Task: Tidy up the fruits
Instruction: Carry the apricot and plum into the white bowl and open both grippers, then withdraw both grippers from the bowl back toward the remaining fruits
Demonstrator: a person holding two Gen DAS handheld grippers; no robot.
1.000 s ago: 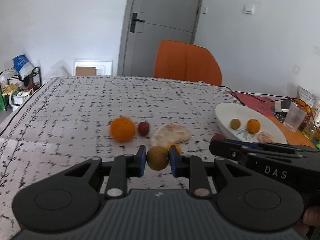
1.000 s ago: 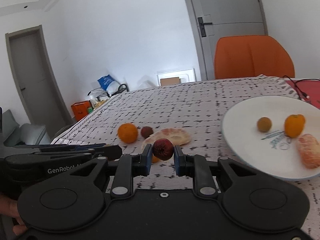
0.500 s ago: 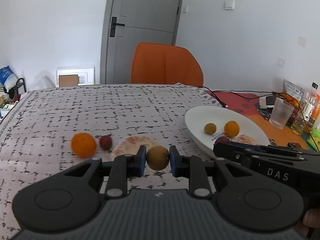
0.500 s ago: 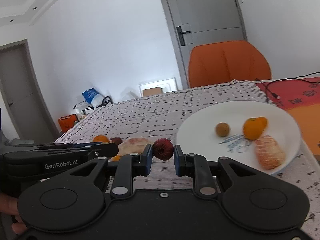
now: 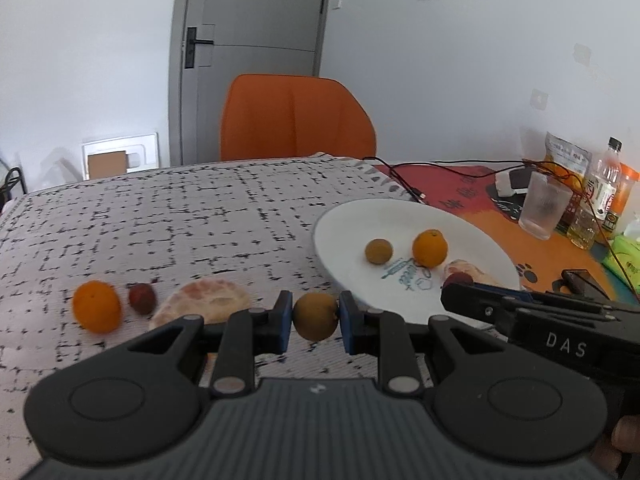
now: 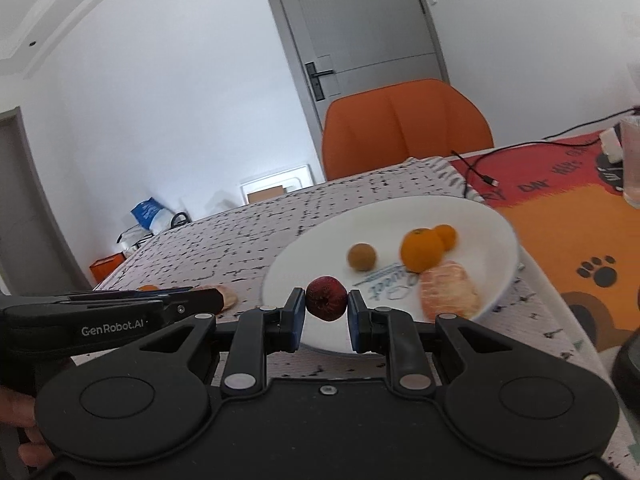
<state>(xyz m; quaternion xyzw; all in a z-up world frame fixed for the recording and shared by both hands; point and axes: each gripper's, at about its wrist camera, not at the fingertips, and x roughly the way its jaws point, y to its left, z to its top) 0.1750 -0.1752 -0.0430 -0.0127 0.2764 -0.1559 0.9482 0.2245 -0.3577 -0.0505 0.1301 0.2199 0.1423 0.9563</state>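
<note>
My left gripper is shut on a brown longan, held above the tablecloth just left of the white plate. My right gripper is shut on a dark red fruit over the plate's near rim; it also shows in the left wrist view. On the plate lie a brown longan, an orange and a peeled citrus. On the cloth lie an orange, a small red fruit and a peeled citrus.
An orange chair stands behind the table. At the right are a plastic cup, bottles, cables and an orange mat. A grey door is behind.
Both grippers have moved right toward the plate with their fruits held. The plate looms larger in both views; the loose fruits on the cloth have slid left.
</note>
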